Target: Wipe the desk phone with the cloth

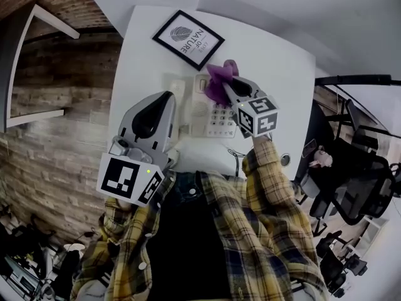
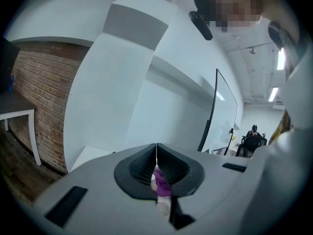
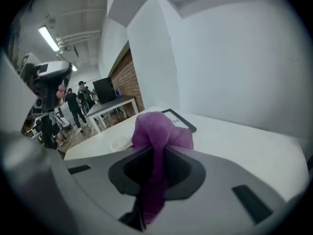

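Purple terry cloth (image 3: 159, 129) is pinched between the closed jaws of the right gripper (image 3: 155, 151); its bunched top bulges above the tips and a thinner tail hangs down through the jaw opening. In the head view this right gripper (image 1: 227, 85) sits just above centre, pressing the crumpled cloth (image 1: 217, 83) onto the upper part of the desk phone (image 1: 208, 123). The phone is off-white, its keypad showing just below the cloth.

The left gripper (image 2: 156, 153) has its jaws pressed together with nothing clamped; only a sliver of purple shows through the slit lower down. In the head view the left gripper (image 1: 164, 99) is at left of centre, beside the phone's left edge and apart from the cloth.

The phone rests on a white table (image 1: 276, 74). A black-framed picture (image 1: 188, 39) lies flat in the upper middle, near the phone's far end. A brick wall (image 1: 50, 137) fills the left side, and black office chairs (image 1: 351, 180) stand at the right.
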### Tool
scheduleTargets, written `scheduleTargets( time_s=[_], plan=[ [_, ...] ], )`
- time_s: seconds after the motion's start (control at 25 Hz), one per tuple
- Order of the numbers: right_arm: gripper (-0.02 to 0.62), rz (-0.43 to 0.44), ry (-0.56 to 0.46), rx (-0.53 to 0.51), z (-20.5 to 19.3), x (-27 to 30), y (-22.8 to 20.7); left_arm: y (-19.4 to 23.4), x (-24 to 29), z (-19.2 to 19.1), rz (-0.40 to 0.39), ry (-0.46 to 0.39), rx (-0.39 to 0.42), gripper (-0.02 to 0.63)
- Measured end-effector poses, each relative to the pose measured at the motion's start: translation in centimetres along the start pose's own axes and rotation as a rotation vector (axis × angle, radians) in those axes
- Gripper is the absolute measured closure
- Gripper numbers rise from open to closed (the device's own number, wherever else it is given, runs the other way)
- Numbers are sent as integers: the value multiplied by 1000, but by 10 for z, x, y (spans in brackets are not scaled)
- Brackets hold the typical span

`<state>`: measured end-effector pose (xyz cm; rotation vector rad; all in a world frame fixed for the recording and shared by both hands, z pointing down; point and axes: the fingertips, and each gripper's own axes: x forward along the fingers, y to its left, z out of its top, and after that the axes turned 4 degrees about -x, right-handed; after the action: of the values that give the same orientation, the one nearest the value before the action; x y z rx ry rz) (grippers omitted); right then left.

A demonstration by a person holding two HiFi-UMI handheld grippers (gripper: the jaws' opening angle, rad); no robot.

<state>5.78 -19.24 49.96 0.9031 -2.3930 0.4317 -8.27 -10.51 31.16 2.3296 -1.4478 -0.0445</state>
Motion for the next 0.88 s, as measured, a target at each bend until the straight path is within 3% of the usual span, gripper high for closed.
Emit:
scheduleTargets(
  time_s=[0.88],
  plan=[
    [534,46,66,-29,-62,-30,63,-10,-5,-1,-22,8,23,591]
  ],
)
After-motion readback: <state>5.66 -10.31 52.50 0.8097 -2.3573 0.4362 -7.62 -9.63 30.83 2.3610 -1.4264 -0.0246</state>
